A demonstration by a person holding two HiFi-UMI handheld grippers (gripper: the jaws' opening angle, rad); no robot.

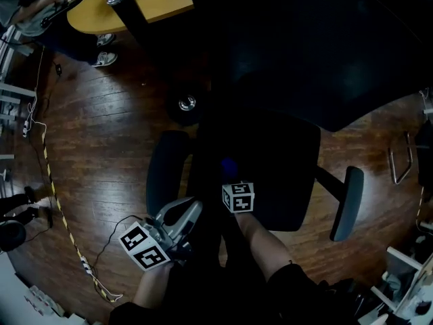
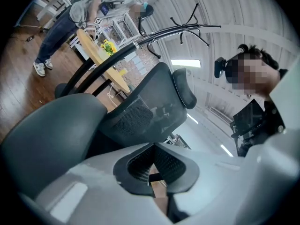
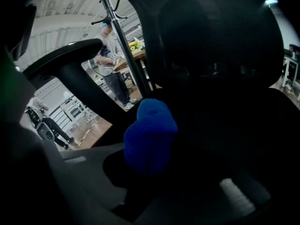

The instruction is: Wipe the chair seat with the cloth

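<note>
Now | cloth (image 3: 149, 135) is clenched in jaws of right gripper (image 1: 231, 181) at left part of seat (image 1: 284, 181); contact cannot be told | left gripper (image 2: 152, 168): jaws are pressed together, empty; held beside armrest (image 1: 166, 171)

No legible text, brand, number or sign in any view, cubes on the left gripper (image 1: 189, 212) and right gripper (image 1: 230, 172) carrying only black-and-white square marker patterns, print on the distant person's clothing too small to read.
</note>
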